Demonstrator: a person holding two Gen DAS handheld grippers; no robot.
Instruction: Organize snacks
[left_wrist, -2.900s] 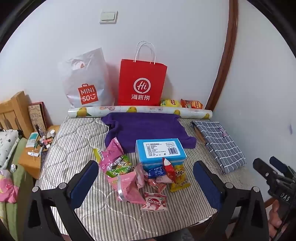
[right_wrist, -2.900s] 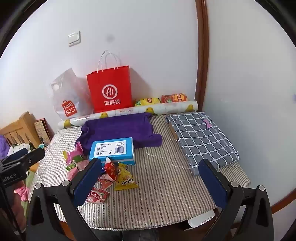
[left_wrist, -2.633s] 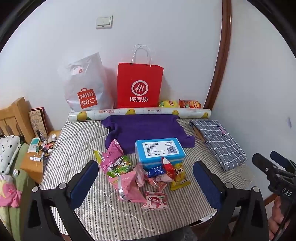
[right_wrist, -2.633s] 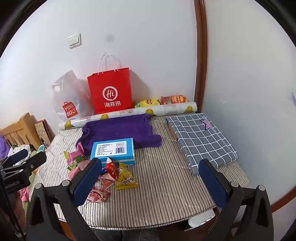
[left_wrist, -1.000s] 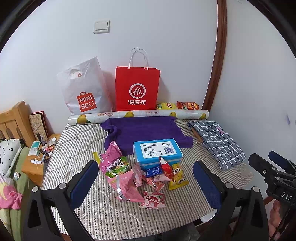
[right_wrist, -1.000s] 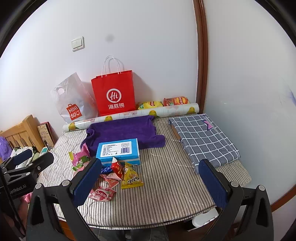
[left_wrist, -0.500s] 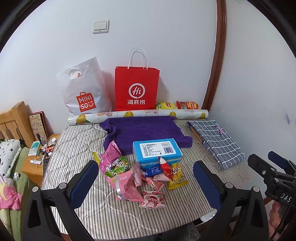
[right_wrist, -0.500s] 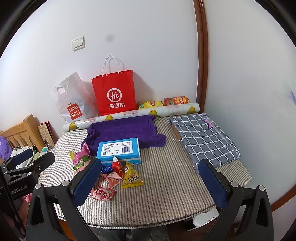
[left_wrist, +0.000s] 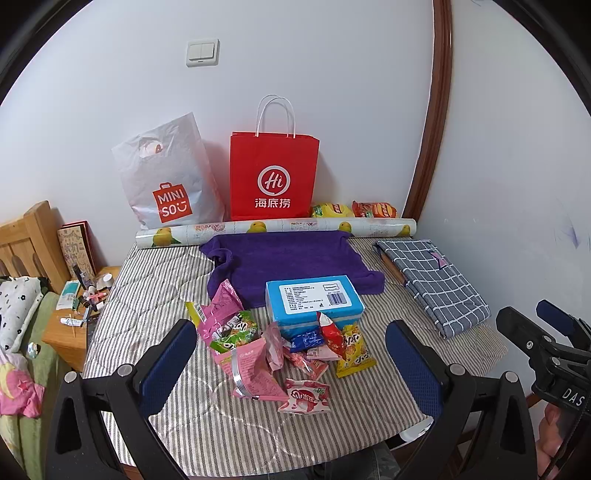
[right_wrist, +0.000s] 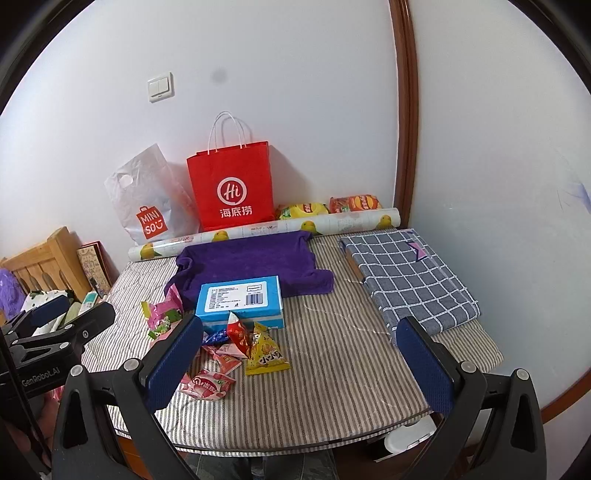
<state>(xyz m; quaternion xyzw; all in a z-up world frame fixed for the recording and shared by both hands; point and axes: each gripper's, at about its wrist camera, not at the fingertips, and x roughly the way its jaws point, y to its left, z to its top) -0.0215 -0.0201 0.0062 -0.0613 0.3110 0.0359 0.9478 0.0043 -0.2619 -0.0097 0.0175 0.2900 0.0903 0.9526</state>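
The job looks like it has not started. The snacks (left_wrist: 280, 350) lie in a messy pile on the striped counter (left_wrist: 155, 280), right in front of the blue box (left_wrist: 314, 299). No snack is in a gripper and none has been put away, as far as I can see.

The left gripper (left_wrist: 291, 363) is wide open and holds nothing. It hangs over the near edge of the counter, with the pile showing between its two blue pads. The right gripper (right_wrist: 299, 360) is wide open too, and empty. It sits a bit more to the right, so most of the pile is by its left pad.

In the pile there is a big pink packet (left_wrist: 249, 365), a green and pink packet (left_wrist: 232, 326), a yellow packet (left_wrist: 354, 349), a red one (left_wrist: 330, 334), a little blue one (left_wrist: 304, 338) and a pink and white packet (left_wrist: 304, 397) nearest the front edge.

Now the holders. The blue box is shut, so I cannot tell what is inside. At the back, against the wall, stand a red paper bag (left_wrist: 273, 173) and a white plastic bag (left_wrist: 166, 177). I cannot see into either one. Beside the red bag lie two more snack bags, one yellow (left_wrist: 332, 210) and one orange (left_wrist: 375, 209), behind a long paper roll (left_wrist: 277, 227).

I think all of the sorting is still left to do.
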